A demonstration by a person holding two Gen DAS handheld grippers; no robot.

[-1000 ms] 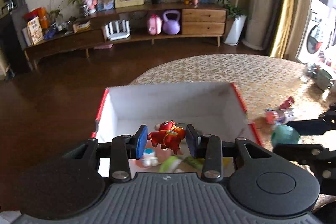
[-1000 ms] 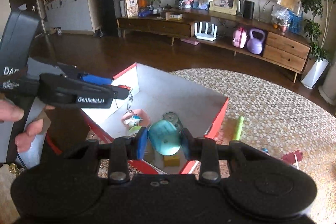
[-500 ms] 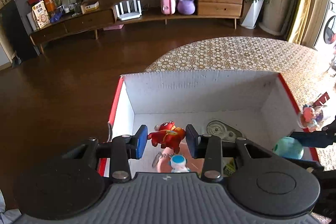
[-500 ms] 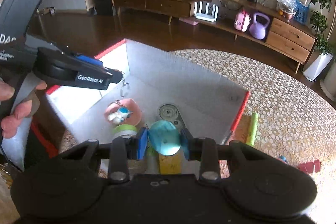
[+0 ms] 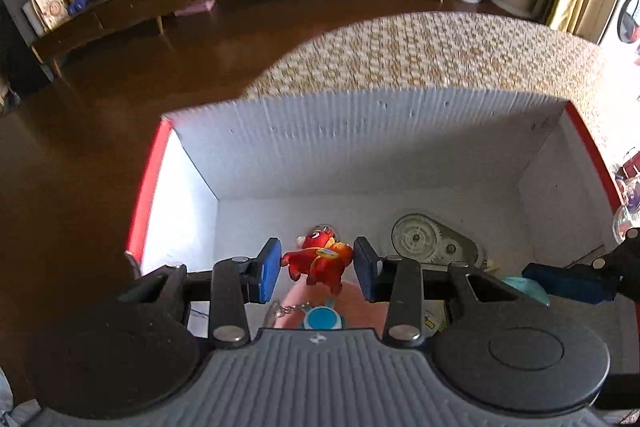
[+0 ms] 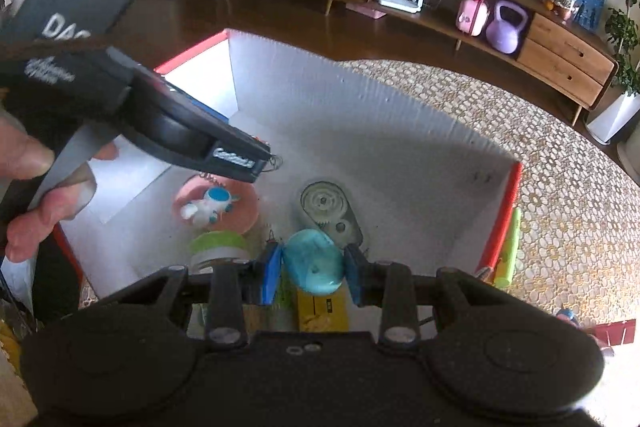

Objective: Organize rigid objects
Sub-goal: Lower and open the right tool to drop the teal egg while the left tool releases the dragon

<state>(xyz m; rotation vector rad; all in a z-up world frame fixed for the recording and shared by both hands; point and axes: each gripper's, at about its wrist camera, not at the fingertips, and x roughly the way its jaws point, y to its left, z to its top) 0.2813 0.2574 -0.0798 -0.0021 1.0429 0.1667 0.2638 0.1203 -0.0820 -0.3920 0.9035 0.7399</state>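
Over the last second both grippers have advanced from the near rim to positions over the interior of the white corrugated box with red edges (image 5: pixel 400 131); its floor now fills the centre of both views. Left gripper (image 5: pixel 316 269): the fingers sit either side of the red and orange cartoon figurine with a key ring (image 5: pixel 318 261), and the gap looks wider than a second ago, the left pad only just touching an arm; whether the toy is pinched or already released, cannot tell. Right gripper (image 6: pixel 310 269): fingers closed on the teal egg-shaped plastic shell (image 6: pixel 314 261), held above the box floor at lower centre of frame. Judgement: both items are at the drop point; release is the remaining step. Already in the box: a grey translucent gear-case part (image 6: pixel 330 207), a pink round disc with a white and blue figure keychain (image 6: pixel 214 205), a green-lidded small jar (image 6: pixel 218 247). A yellow block (image 6: pixel 322 309) under the right fingers is partly covered. The green stick (image 6: pixel 508 251) lies outside the right wall on the patterned desk (image 6: pixel 560 187). The left gripper's body blocks the upper left of the right view, and the near box wall is hidden in both views.
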